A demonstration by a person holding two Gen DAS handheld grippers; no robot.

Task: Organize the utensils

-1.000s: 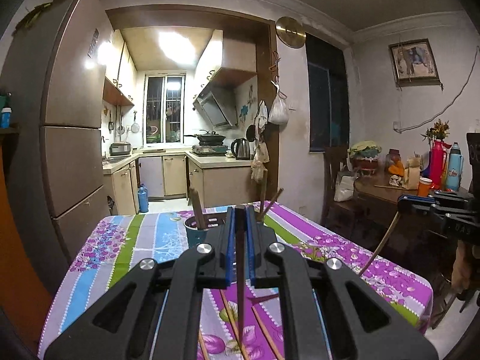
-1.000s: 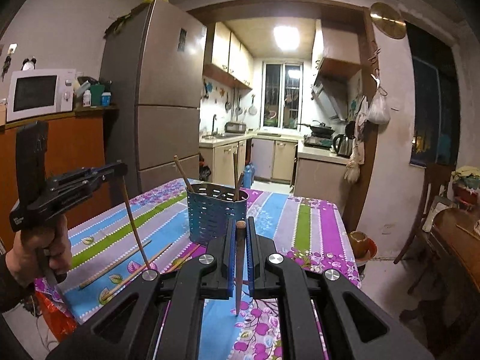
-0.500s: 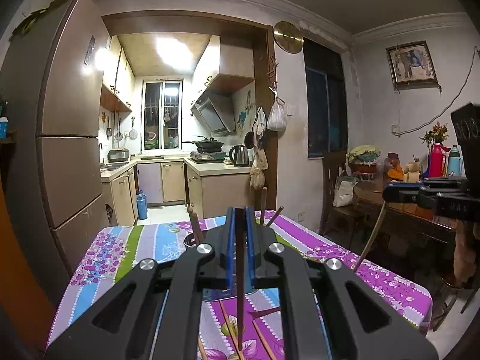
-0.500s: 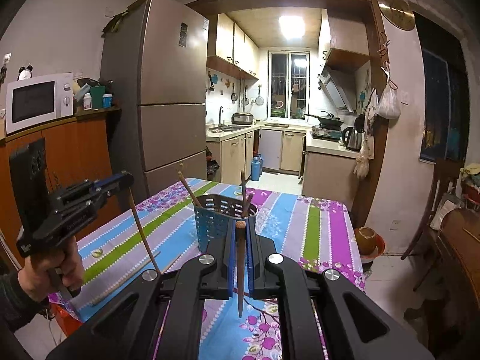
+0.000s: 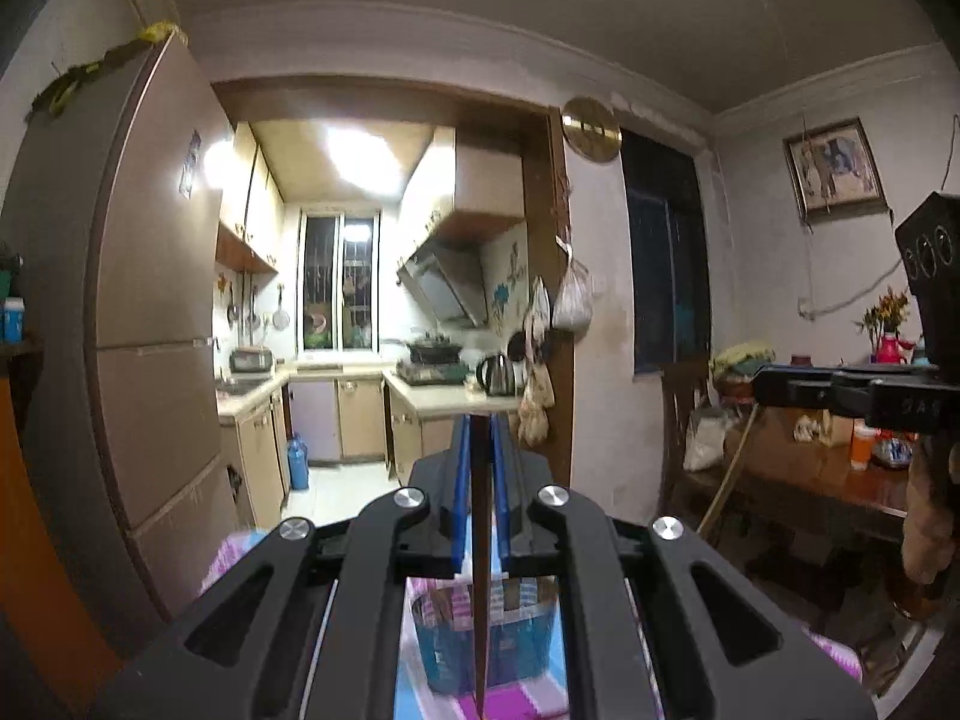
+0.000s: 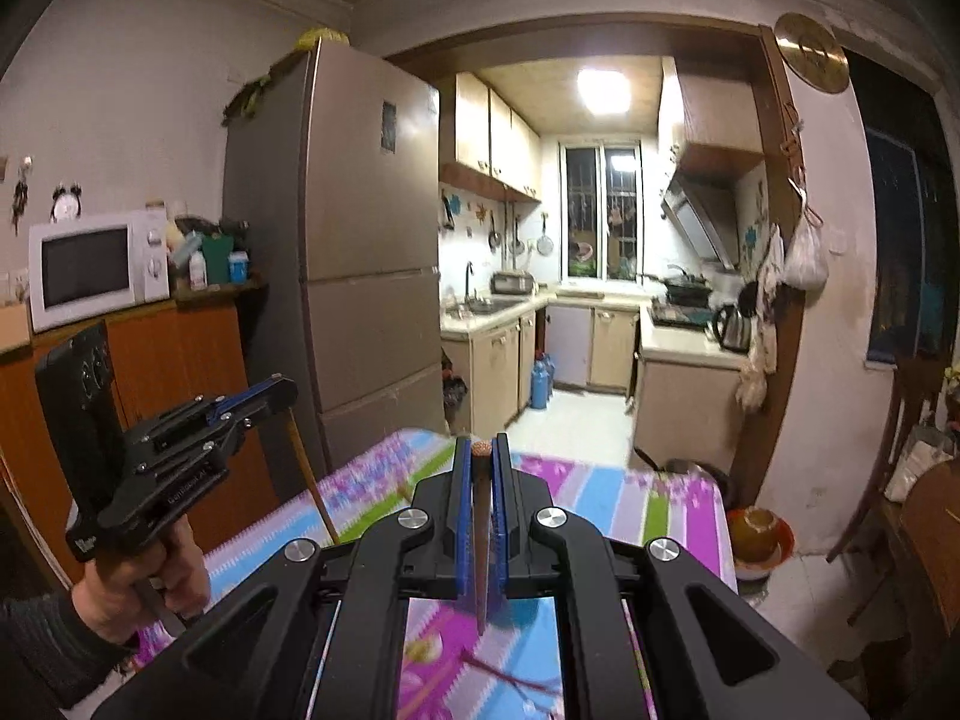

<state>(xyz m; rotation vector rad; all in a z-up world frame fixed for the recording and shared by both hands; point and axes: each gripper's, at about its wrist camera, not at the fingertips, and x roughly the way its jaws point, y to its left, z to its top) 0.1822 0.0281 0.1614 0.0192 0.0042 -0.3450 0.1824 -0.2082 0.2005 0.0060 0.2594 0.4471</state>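
Chopsticks [image 5: 480, 570] [image 6: 480, 540] stand clamped in both tongs [image 5: 479, 438] [image 6: 480, 456] above striped floral tablecloth [image 6: 606, 498], kitchen beyond.

You can read very little here. On the side of the left tool [image 6: 273, 396], seen from the right wrist view, a pale printed line runs along the black body, too small and tilted to make out. On the right tool [image 5: 765, 387], in the left wrist view, faint embossed characters sit on the black housing, also unreadable. The sticker on the refrigerator [image 6: 360, 228] door is blurred.
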